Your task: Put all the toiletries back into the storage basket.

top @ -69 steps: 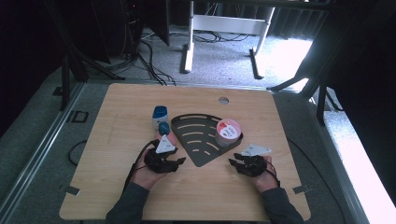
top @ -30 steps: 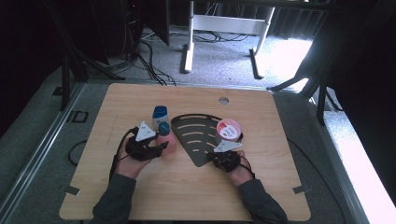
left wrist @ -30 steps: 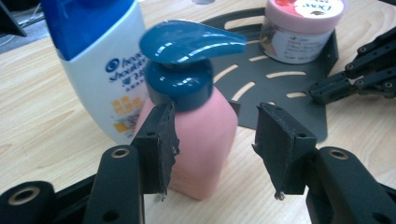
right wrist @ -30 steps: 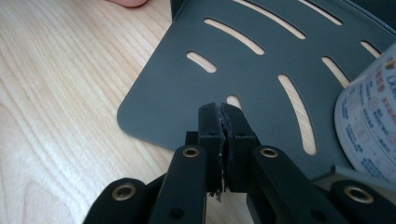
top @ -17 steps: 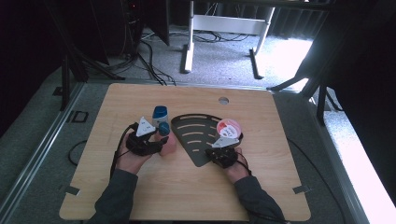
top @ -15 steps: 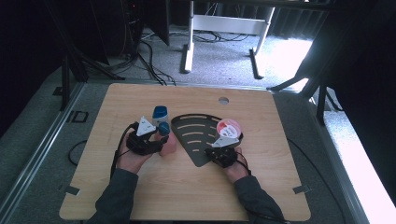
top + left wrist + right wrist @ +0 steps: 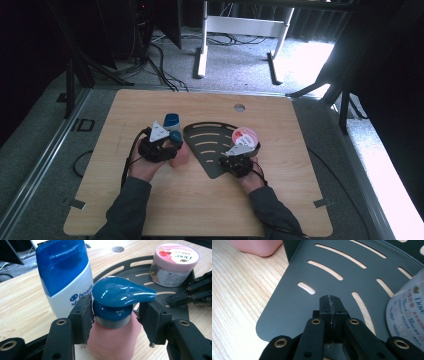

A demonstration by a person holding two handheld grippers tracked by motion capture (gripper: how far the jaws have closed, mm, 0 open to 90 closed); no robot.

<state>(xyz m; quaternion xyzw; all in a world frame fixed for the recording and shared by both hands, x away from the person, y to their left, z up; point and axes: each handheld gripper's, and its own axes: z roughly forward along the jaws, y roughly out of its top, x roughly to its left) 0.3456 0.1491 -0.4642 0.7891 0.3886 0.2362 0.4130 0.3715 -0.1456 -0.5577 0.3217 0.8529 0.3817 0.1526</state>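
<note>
Two tools on a wooden tabletop (image 7: pixel 200 210). High view: left tool (image 7: pixel 167 142) sits at the pink pump bottle (image 7: pixel 178 154), just left of the black slotted corner shelf (image 7: pixel 212 145); a blue-capped shampoo bottle (image 7: pixel 171 121) stands just behind it. Right tool (image 7: pixel 240 161) rests at the shelf's near right edge, beside the pink-lidded Dove jar (image 7: pixel 246 137) standing on the shelf. Against the earliest frame, the left hand has shifted left and forward from the shelf's edge to the bottles, and the right hand has come in from the bare wood to the shelf.

Left gripper view: jaws parted, straddling the pump bottle's (image 7: pixel 113 340) blue collar under its pump head (image 7: pixel 122 292); left pad touching or nearly so, right pad just clear. Shampoo bottle (image 7: pixel 65 277) upright behind, jar (image 7: pixel 175 263) beyond on the shelf (image 7: pixel 140 267).

Right gripper view: right tool (image 7: pixel 331 315) clenched, pads pressed together over the shelf (image 7: pixel 312 272); whether they pinch its edge cannot be told. Jar (image 7: pixel 407 317) at right.
</note>
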